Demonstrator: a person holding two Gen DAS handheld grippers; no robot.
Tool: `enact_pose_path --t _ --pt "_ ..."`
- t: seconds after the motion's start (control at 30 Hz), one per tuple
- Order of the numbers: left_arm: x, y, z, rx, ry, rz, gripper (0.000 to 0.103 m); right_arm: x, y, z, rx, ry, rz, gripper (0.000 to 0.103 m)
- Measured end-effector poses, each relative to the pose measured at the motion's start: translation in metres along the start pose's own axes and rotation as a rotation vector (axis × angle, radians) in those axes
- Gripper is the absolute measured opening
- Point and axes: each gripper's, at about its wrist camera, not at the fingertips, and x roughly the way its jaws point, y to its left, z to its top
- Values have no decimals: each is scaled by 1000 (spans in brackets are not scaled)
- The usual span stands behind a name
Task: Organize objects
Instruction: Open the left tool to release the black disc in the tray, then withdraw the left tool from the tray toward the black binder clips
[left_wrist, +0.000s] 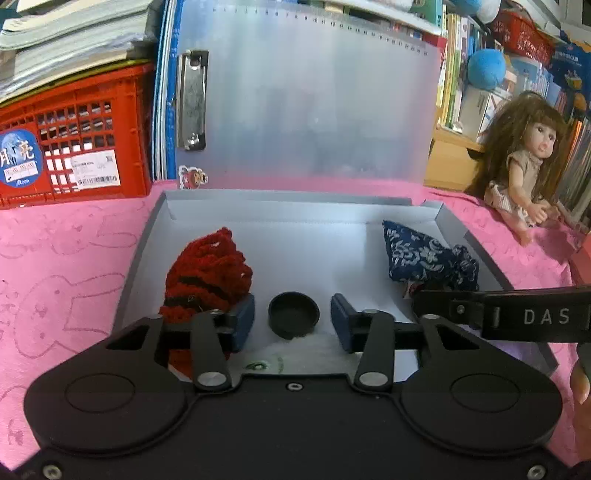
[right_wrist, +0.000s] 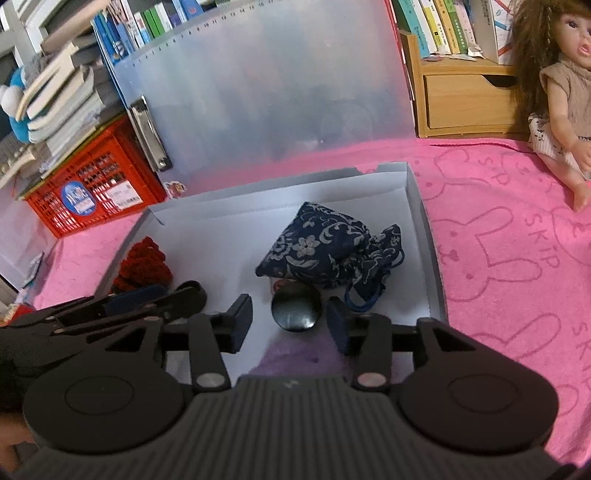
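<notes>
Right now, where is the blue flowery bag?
The blue flowery bag lies inside the grey box, near its right wall in both wrist views, just behind a small round black lid.

The black arm of the right tool (left_wrist: 517, 317) that reaches in from the right of the left wrist view carries the white letters "DAS". The round blue sticker (left_wrist: 19, 159) on the red crate (left_wrist: 122, 92) bears large Chinese characters and the word "Moon" at its foot; the white barcode label (left_wrist: 95, 170) beside it is too small to read. The pink cloth (right_wrist: 517, 258) on the worktop repeats "SKIP" among rabbit outlines. Ruler numbers run along the top edge of the translucent sheet (right_wrist: 258, 92).
</notes>
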Motion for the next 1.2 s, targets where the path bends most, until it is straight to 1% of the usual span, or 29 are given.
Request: enact_pose_path --t 0.17,0.3,0.57,0.73,0.9,1.03,1.2 --pt "-14 -1 5 -2 -23 -4 52 -14 2 1 -11 -28 12 68" --pt "-32 -2 8 -3 -48 -8 58 -31 3 2 -21 -49 49 73" --pt "-73 -3 8 13 -92 -25 63 -75 12 -7 -61 -127 66 79" --pt "-100 -6 -4 14 -110 -48 65 -102 17 -24 -95 -159 73 82" --pt "-125 -14 -23 32 -119 -84 69 -121 17 -42 -73 -187 93 84" --pt "-145 -20 -40 47 -136 -108 69 -135 18 -60 -83 -214 76 85" --pt "-166 -27 -60 66 -149 -127 70 -152 24 -81 -124 -249 46 88"
